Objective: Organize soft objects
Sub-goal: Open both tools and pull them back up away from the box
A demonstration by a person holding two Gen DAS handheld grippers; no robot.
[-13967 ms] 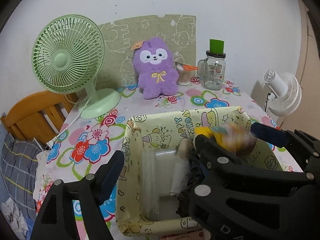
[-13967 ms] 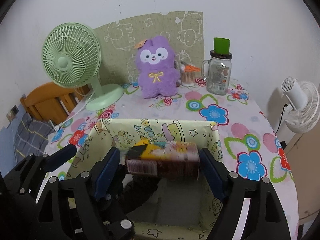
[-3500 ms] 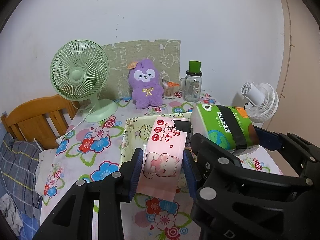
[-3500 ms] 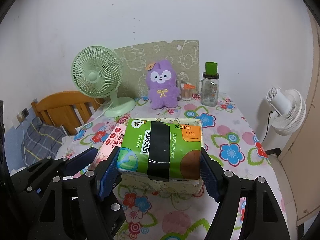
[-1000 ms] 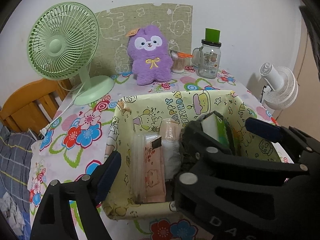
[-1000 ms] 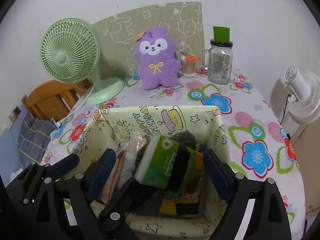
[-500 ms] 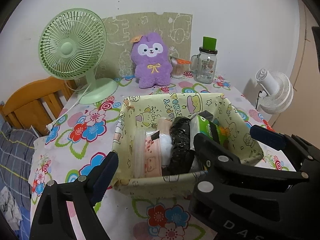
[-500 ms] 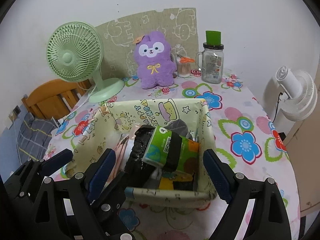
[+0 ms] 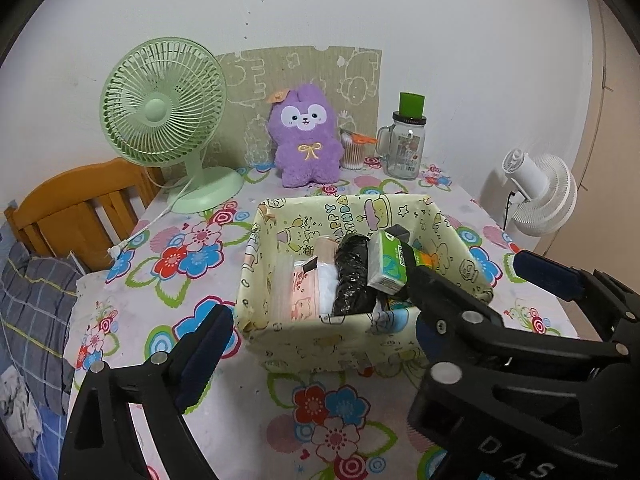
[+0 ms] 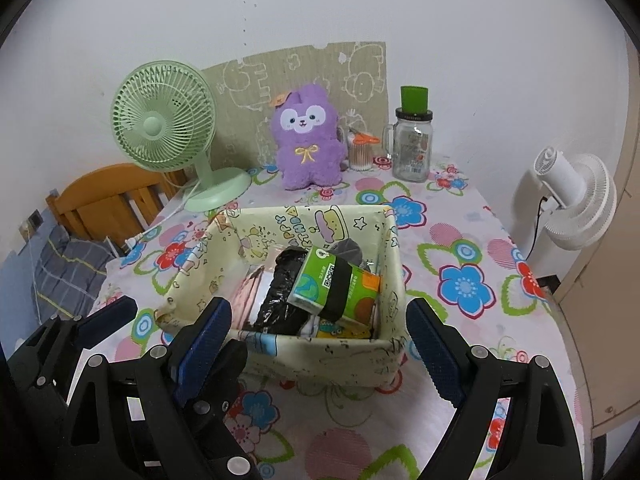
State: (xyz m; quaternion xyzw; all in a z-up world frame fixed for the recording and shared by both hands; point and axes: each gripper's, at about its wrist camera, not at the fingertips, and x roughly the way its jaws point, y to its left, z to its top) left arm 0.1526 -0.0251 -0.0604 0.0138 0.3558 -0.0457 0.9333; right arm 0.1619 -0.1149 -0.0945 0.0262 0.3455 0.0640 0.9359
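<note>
Tissue packs, green (image 10: pixel 334 286) and pink (image 9: pixel 303 290), lie inside the fabric bin (image 9: pixel 340 330) on the tabletop (image 10: pixel 452 248). My left gripper (image 9: pixel 316 340), just widening, and right gripper (image 10: pixel 320 334) both gape empty; I'd retreat straight, avoiding the rim.

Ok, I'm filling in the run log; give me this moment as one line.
left gripper: open, empty | right gripper: open, empty | green tissue pack: in fabric bin | pink wipes pack: in bin
</note>
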